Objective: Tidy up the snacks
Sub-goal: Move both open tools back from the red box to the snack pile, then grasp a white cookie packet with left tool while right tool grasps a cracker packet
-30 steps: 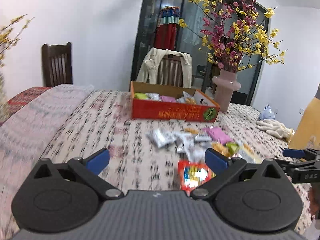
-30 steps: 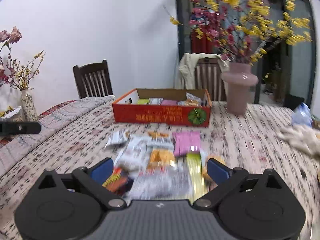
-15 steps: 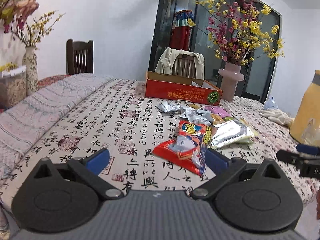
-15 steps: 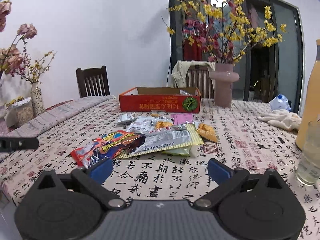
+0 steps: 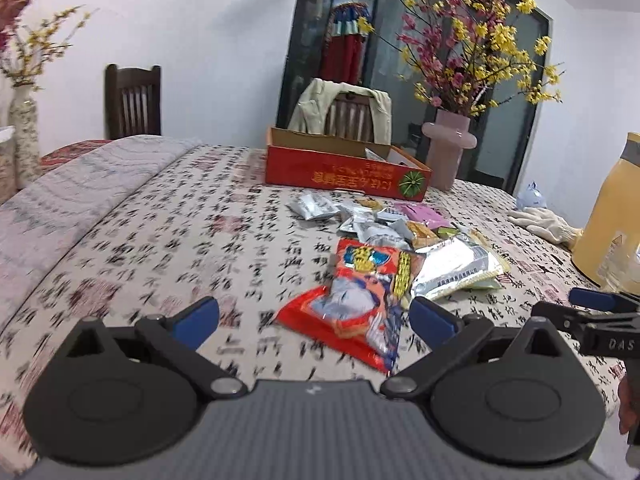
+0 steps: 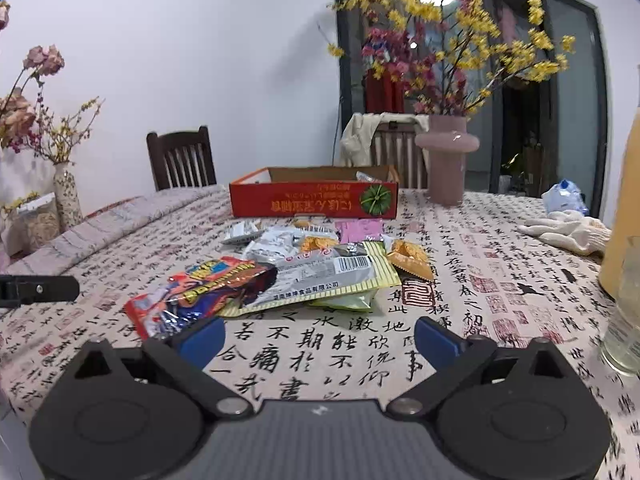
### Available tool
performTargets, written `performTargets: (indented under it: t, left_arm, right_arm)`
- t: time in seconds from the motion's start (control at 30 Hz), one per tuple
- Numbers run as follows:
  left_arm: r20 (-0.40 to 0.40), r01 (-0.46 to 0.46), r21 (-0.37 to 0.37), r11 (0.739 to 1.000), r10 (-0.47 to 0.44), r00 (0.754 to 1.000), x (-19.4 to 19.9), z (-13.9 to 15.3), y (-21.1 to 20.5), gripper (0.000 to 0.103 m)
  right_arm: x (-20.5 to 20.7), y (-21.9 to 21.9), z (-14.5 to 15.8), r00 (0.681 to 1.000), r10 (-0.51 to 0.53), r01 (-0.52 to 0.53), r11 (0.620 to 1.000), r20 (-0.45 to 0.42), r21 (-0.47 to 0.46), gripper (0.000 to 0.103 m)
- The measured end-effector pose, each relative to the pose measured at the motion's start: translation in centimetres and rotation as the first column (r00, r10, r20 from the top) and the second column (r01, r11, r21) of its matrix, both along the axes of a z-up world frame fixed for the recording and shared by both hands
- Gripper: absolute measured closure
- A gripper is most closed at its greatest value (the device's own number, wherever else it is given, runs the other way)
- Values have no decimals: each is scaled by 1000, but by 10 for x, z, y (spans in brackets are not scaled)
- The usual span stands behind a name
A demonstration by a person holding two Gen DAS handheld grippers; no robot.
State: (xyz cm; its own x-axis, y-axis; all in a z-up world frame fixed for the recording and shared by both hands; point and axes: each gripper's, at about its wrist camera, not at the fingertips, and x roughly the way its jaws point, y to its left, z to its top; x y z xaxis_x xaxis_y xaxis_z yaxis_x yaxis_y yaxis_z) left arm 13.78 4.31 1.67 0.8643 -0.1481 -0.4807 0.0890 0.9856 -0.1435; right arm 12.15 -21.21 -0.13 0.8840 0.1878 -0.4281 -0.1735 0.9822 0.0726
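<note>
A pile of snack packets lies mid-table on the calligraphy-print cloth. Nearest is a red packet [image 5: 352,308] [image 6: 200,292], partly overlapped by a silver and yellow packet [image 6: 320,276], with an orange one [image 6: 410,260] and a pink one [image 6: 358,228] behind. Beyond the pile stands a red cardboard box [image 5: 344,172] [image 6: 312,200] holding a few snacks. My left gripper [image 5: 316,316] is open, low over the cloth, with the red packet's near end just ahead between its fingers. My right gripper [image 6: 320,336] has its jaws closing, still wide, over bare cloth with nothing between them.
A pink vase [image 6: 446,160] of blossom branches stands right of the box. At the right are white gloves [image 6: 568,230], a yellow jug [image 5: 612,220] and a drinking glass [image 6: 626,312]. Two chairs stand behind the table. A folded runner [image 5: 80,184] covers the left side.
Both grippers have drawn back from above the pile and sunk toward the table. The left one has since edged up to the red packet. The right jaws stand slightly narrower.
</note>
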Motion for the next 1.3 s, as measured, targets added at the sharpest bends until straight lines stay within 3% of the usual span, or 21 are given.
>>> performTargets:
  t: [0.2,0.33,0.43,0.53,0.7,0.77,0.83,0.9,0.97,1.07,1.17,1.23,1.3]
  left_arm:
    - [0,6,-19,1000,-6,1000,55,10,-2,0]
    - [-12,8,9,1000,-8,1000,105,16,-7,5]
    - [-99,-12,-51,999,7,995,155,15,-4,16]
    - [-181,-18,-118,993,-4,983,209,8,-1,18]
    - [-247,-19,-88,996,-3,969,280,-13,-13,17]
    - [-276,-65,-83,994,39,960,298,-23,-14,17]
    - [-290,-64,-79,995,39,956,309,-33,-15,19]
    - [-295,-74,-54,996,55,954,318,-40,-18,28]
    - [-285,-65,-19,998,57,957,320,-40,-24,56]
    - [-273,-56,-25,998,47,961,317,-40,-25,64]
    - [-257,-55,11,998,56,965,308,-35,-29,64]
    - [-236,-57,-2,998,55,970,298,-26,-27,64]
    - [-202,-54,-12,998,50,978,282,-12,-24,64]
  right_arm:
    - [53,-29,6,999,-18,21,996,-41,86,15]
    - [105,-46,6,997,-39,44,996,-69,72,26]
    - [148,-60,1,993,-50,57,996,-110,66,32]
    - [187,-76,-8,982,-41,61,993,-183,104,44]
    - [228,-85,-23,973,2,36,987,-229,159,48]
    - [235,-86,-29,973,20,20,985,-229,172,49]
    - [239,-88,-33,975,35,9,981,-221,193,49]
    - [239,-91,-34,975,43,3,978,-219,208,52]
    - [236,-91,-33,976,41,5,978,-215,208,54]
    - [234,-91,-35,974,56,-9,977,-218,214,53]
    - [233,-90,-36,976,62,-15,976,-211,219,56]
    - [232,-91,-35,977,62,-14,974,-204,228,60]
    - [228,-88,-32,985,25,6,983,-169,181,62]
